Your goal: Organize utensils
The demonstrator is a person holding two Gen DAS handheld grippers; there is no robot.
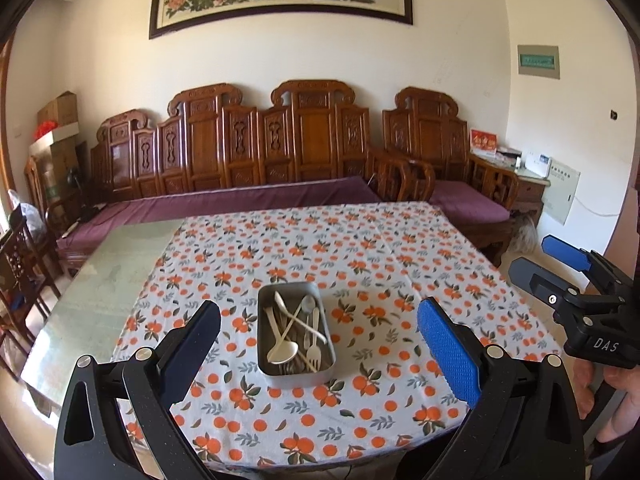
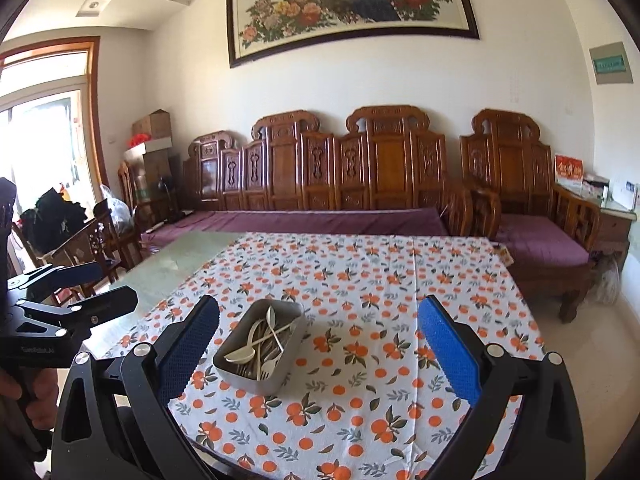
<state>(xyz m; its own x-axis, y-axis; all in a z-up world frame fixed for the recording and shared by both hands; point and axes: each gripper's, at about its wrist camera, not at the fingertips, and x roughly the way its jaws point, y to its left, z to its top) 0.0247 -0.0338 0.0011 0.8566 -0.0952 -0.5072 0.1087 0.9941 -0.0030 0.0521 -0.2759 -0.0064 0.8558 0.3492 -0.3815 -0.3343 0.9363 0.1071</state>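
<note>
A metal tray (image 1: 264, 356) sits mid-table on an orange-patterned cloth; the right wrist view shows the same tray (image 2: 296, 336). Inside lie a cream spoon (image 1: 283, 351), a cream fork (image 1: 314, 350) and a steel spoon (image 1: 308, 304), crossed over each other. My left gripper (image 1: 320, 330) hovers above the near table edge, open and holding nothing, with the tray between its fingers in view. My right gripper (image 2: 318, 330) is also open and holds nothing, right of the tray. Each gripper shows at the edge of the other's view: right gripper (image 1: 548, 260), left gripper (image 2: 94, 284).
The patterned cloth (image 1: 360, 248) covers most of a glass-topped table (image 1: 116, 272), bare on the left. A carved wooden sofa (image 1: 256, 152) with purple cushions stands behind it. A wooden chair (image 1: 20, 272) is at the left. A hand (image 1: 616, 400) holds the right gripper's handle.
</note>
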